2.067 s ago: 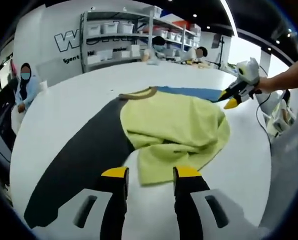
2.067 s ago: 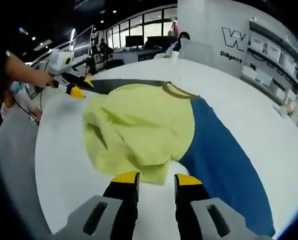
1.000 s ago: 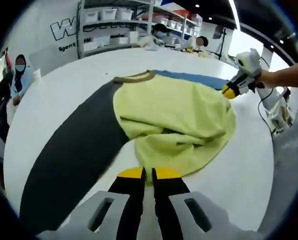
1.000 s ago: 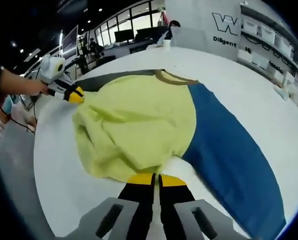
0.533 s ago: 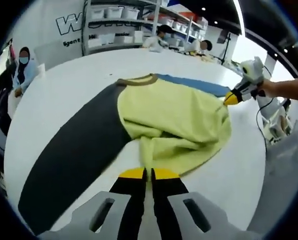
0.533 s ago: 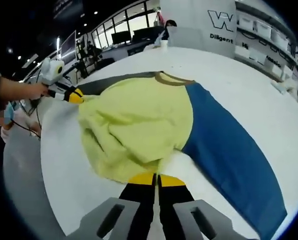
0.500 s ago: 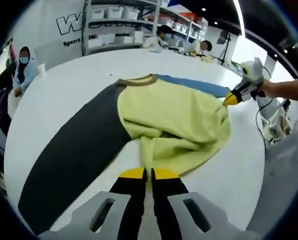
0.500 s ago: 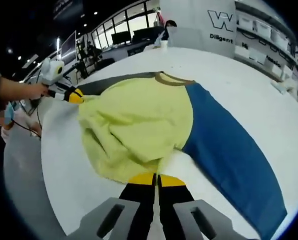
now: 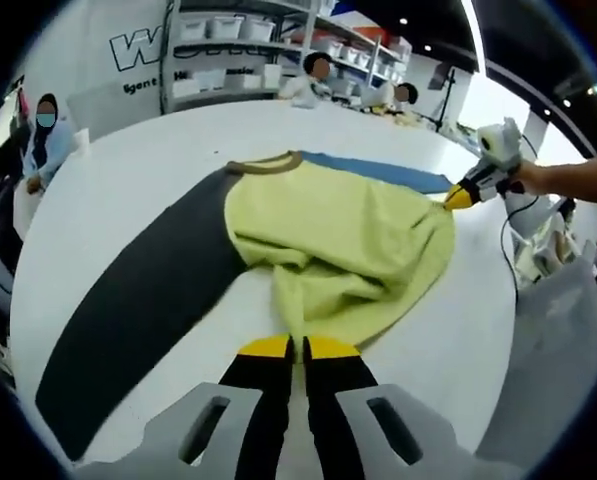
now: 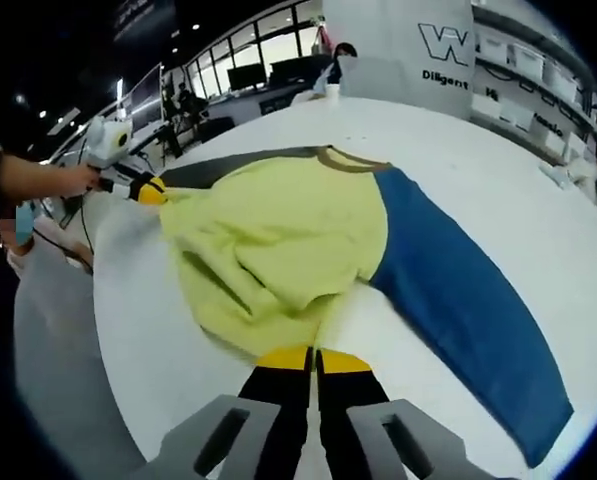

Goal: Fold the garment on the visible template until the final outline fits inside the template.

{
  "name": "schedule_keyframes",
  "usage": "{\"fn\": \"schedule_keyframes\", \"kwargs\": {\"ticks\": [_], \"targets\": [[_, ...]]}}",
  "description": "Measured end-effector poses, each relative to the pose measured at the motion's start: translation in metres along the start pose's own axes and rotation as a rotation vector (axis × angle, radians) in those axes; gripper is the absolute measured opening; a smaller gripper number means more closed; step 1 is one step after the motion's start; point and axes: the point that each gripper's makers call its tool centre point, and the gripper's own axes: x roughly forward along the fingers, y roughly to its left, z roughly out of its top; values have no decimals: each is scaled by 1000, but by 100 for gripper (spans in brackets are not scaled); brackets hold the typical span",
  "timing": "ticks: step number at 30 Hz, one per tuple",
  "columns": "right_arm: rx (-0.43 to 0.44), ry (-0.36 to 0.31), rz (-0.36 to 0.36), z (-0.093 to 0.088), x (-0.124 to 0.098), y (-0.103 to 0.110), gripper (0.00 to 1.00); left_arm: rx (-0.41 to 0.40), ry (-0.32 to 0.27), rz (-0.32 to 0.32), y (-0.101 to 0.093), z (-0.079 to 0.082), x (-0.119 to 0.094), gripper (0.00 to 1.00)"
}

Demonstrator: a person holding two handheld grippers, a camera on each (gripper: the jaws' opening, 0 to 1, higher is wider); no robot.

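Observation:
A yellow-green garment with a brown collar lies bunched on the white round table. Its black sleeve runs toward the near left, and its blue sleeve lies along the far side. My left gripper is shut on the near hem, which puckers into its jaws. The right gripper, held by a hand, touches the garment's right edge. In the right gripper view my right gripper is shut on the garment hem, beside the blue sleeve. The left gripper sits at the far corner.
Shelves with white bins stand beyond the table, where people sit. A masked person sits at the left. The table's rim curves close on the right, with cables beyond. Desks with monitors show in the right gripper view.
Both grippers were open two seconds ago and have since shut on the hem. Since half a second ago the hem is drawn tighter toward both, and the folds have shifted slightly.

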Motion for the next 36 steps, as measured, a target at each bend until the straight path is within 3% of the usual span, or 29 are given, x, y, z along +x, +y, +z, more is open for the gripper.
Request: {"fn": "schedule_keyframes", "kwargs": {"ticks": [19,36], "targets": [[43,11,-1,-27,-15,14,0,-37,14,-10,-20,-32,-18,4],[68,17,-10,-51,-34,31,0,-47,6,-27,-42,-47,-38,4]]}}
